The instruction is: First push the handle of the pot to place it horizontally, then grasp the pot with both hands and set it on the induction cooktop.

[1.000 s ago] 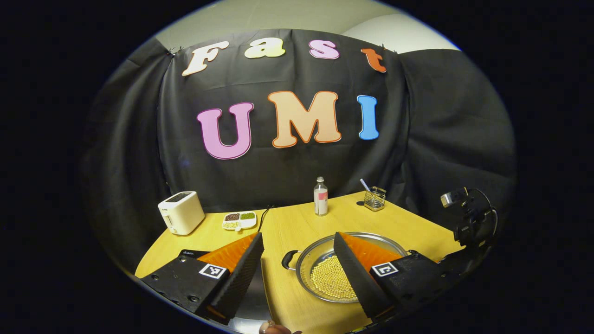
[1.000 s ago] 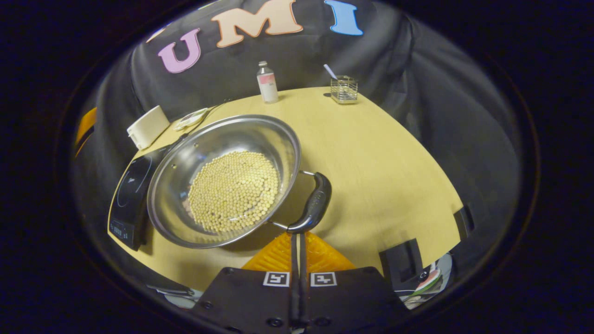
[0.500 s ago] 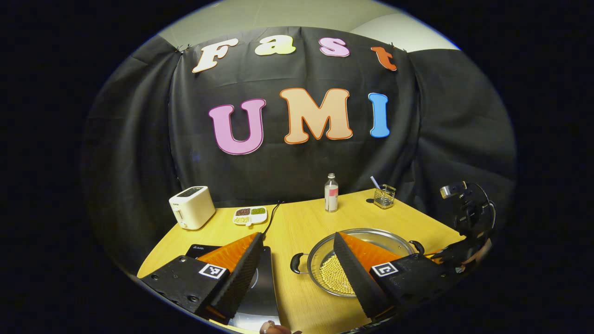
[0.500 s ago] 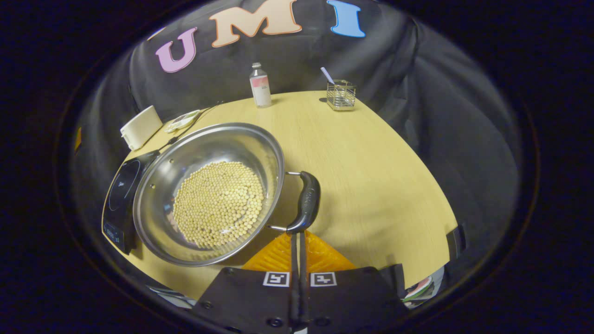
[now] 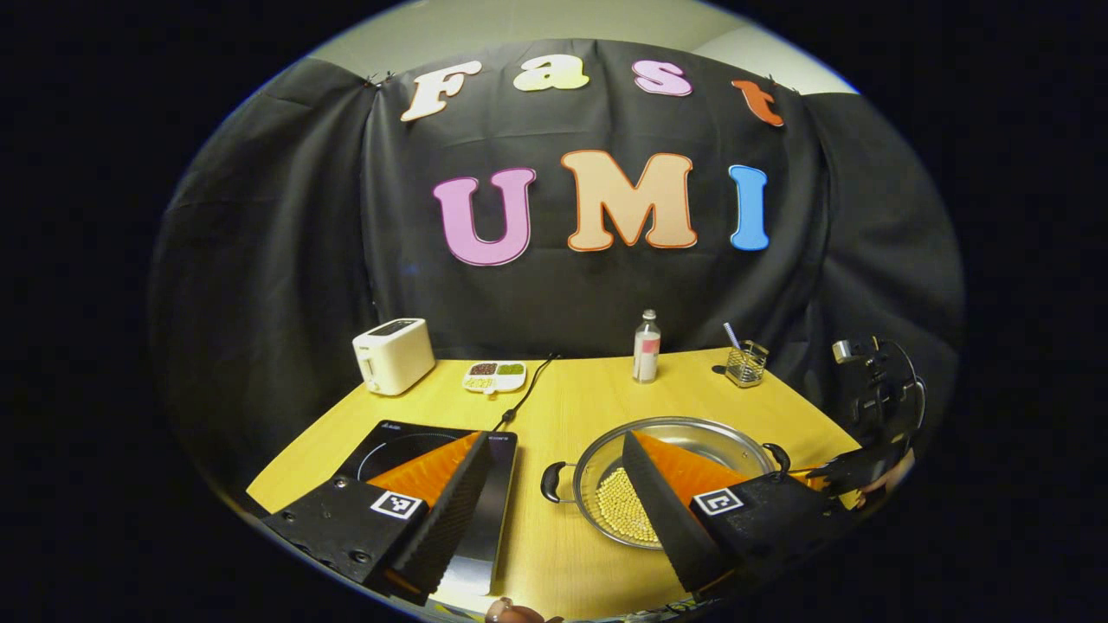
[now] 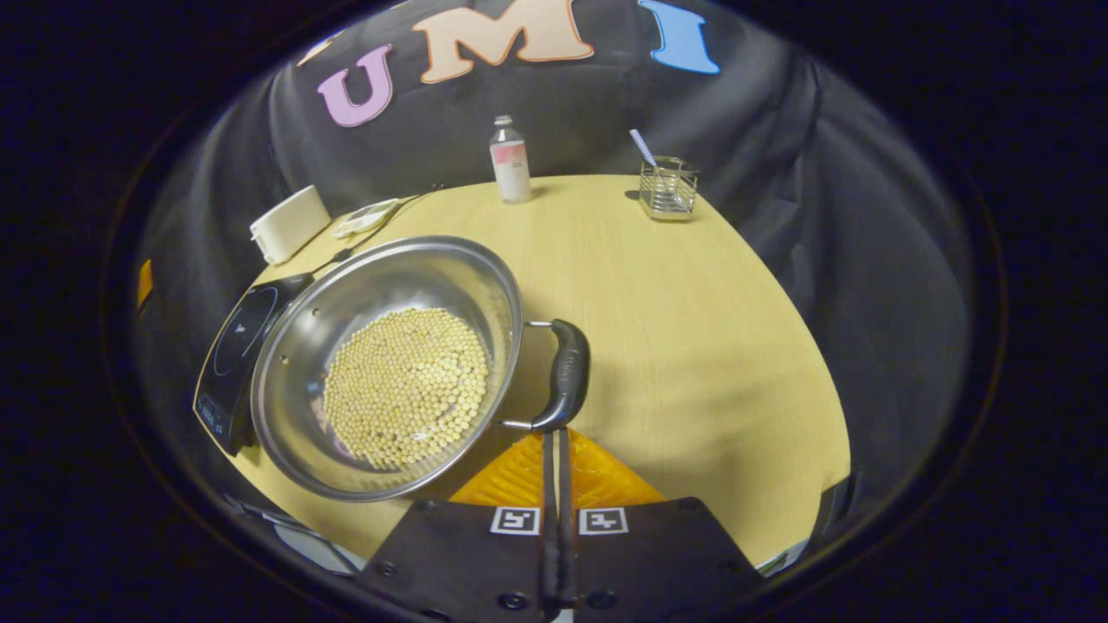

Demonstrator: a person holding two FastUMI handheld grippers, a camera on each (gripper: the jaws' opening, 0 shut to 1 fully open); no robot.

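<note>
Right gripper [image 6: 555, 437]: fingers pressed together with no gap between them, nothing held. The tips sit at the near end of the pot's right handle [image 6: 564, 374], touching or just short of it; contact cannot be told for sure. The same gripper also shows at the far right of the left gripper view [image 5: 844, 472], just beside that handle [image 5: 777, 456], with a hand [image 5: 892, 478] behind it.

Left gripper [image 5: 554, 463]: fingers spread wide, holding nothing, hanging above the near edge of the table [image 5: 571, 415]. Its left finger lies over the cooktop [image 5: 407, 441], its right finger over the pot [image 5: 675, 433]; the pot's left handle [image 5: 551, 481] shows in the gap between them, untouched.

Pot [image 6: 389, 355]: steel, shallow, with a layer of pale beans [image 6: 407, 385] in the bottom. It rests on the table just right of the cooktop [image 6: 234, 346]; in the right gripper view its rim overlaps the cooktop's edge, though whether it touches cannot be told. The two handles point left and right.

Farther out, along the far edge of the table: a white toaster [image 5: 394, 355] at the left, a small dish [image 5: 493, 377] of sorted grains, a bottle [image 5: 646, 346], and a wire holder [image 5: 746, 363] with a straw at the right. A cord [image 5: 528, 394] runs from the cooktop toward the wall.
</note>
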